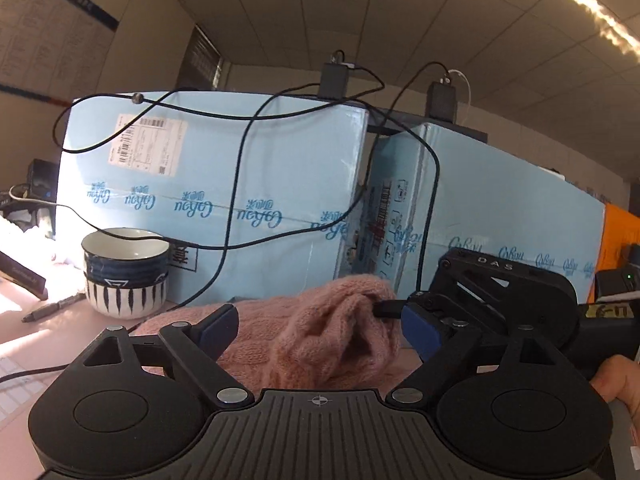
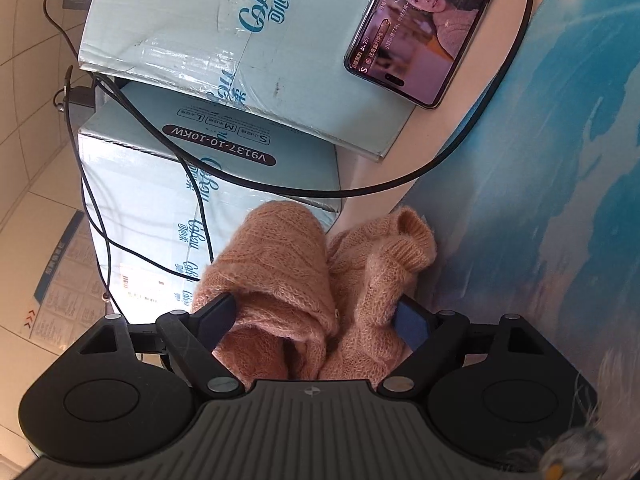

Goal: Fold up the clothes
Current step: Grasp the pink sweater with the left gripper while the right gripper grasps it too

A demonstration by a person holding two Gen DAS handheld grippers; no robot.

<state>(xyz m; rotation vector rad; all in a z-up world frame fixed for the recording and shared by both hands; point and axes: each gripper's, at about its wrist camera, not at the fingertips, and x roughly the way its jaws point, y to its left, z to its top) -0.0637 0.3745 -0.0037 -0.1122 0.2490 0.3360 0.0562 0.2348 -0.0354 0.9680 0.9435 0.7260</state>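
A pink knitted sweater (image 1: 320,340) lies bunched on the table in front of the blue boxes. My left gripper (image 1: 320,332) is open, its fingers spread on either side of the bunched knit. My right gripper (image 1: 384,308) shows at the right of the left wrist view, its dark tip pressed into the sweater's raised fold. In the right wrist view the sweater (image 2: 304,280) fills the gap between the right gripper's (image 2: 316,320) wide-set fingers, with a ribbed cuff (image 2: 416,240) further out. I cannot tell if the fingers pinch the knit.
Two light-blue cartons (image 1: 224,184) (image 2: 168,192) stand close behind the sweater, draped with black cables (image 1: 240,160). A stacked striped bowl (image 1: 126,272) and a pen (image 1: 52,308) sit at left. A phone (image 2: 424,28) leans on a carton. A blue patterned surface (image 2: 540,200) lies at right.
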